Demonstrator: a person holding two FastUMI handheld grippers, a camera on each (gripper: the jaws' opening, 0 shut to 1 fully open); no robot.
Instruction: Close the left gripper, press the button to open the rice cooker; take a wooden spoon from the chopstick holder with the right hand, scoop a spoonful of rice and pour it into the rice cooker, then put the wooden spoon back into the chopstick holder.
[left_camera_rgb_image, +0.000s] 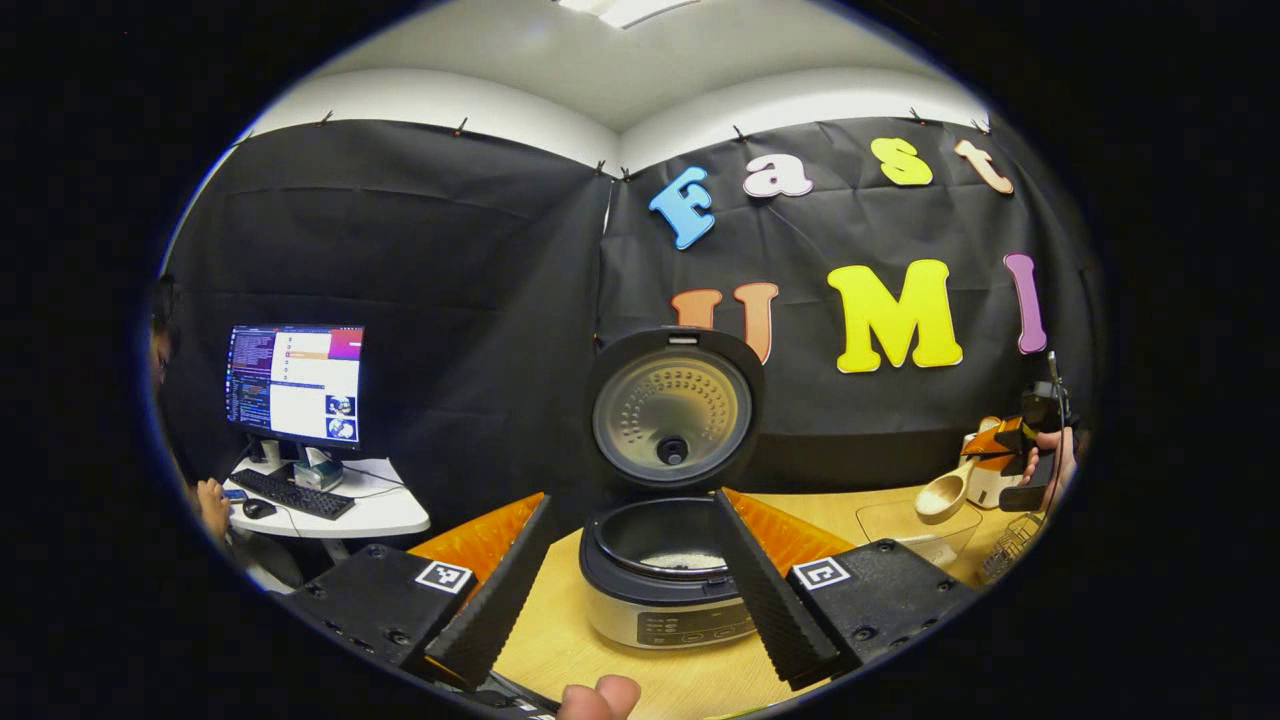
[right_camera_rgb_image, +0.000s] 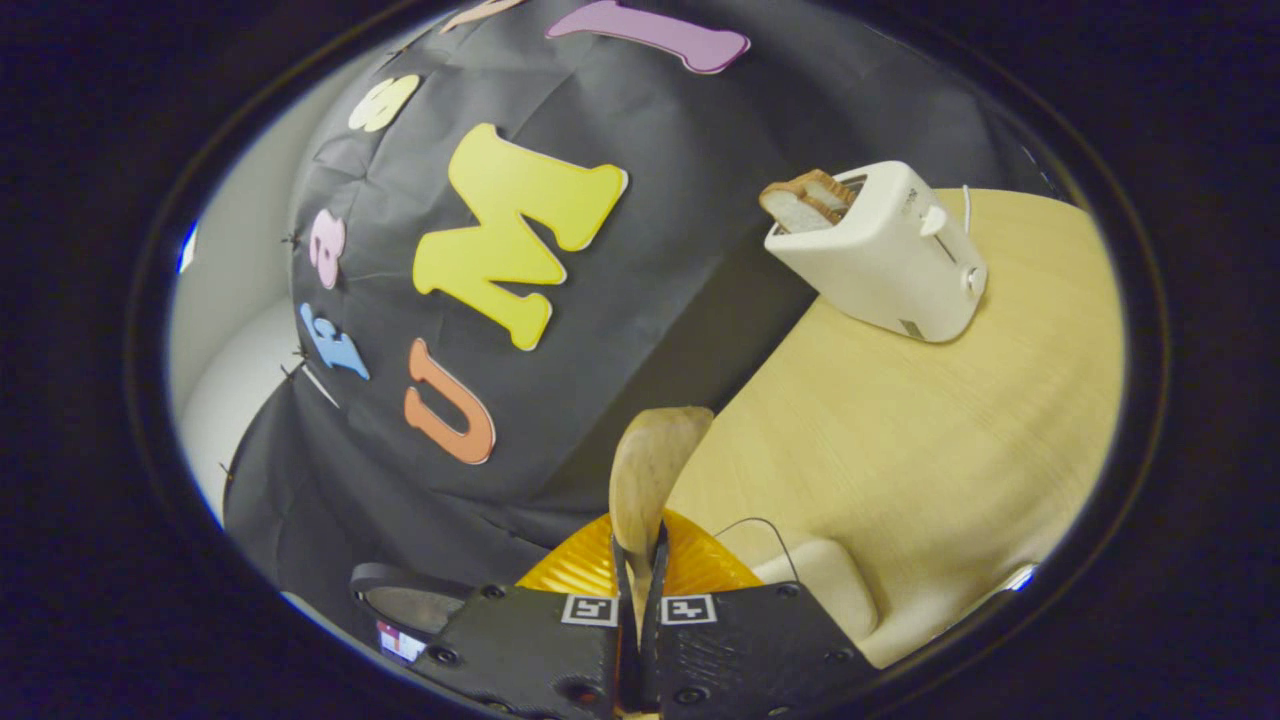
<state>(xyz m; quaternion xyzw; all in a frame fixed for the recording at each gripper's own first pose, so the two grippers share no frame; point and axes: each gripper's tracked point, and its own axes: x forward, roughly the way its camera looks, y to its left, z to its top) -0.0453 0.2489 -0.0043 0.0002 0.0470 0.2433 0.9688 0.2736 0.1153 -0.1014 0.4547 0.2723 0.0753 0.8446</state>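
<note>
The rice cooker (left_camera_rgb_image: 668, 570) stands on the wooden table (left_camera_rgb_image: 620, 670) with its lid (left_camera_rgb_image: 672, 408) raised upright and a little rice in the pot, framed between the widely spread fingers of the left gripper (left_camera_rgb_image: 640, 585), which holds nothing. Off to the right, the right gripper (right_camera_rgb_image: 640, 560) is clamped tight on the handle of the wooden spoon (right_camera_rgb_image: 650, 475), held above a clear container (left_camera_rgb_image: 920, 528). A white toaster (right_camera_rgb_image: 885, 255) with bread in it stands behind on the table.

My wooden spoon (right_camera_rgb_image: 650, 470) handle hidden between my fingers, wire basket (left_camera_rgb_image: 1010, 548) cut off at lower right, monitor (left_camera_rgb_image: 297, 385) text unreadable
</note>
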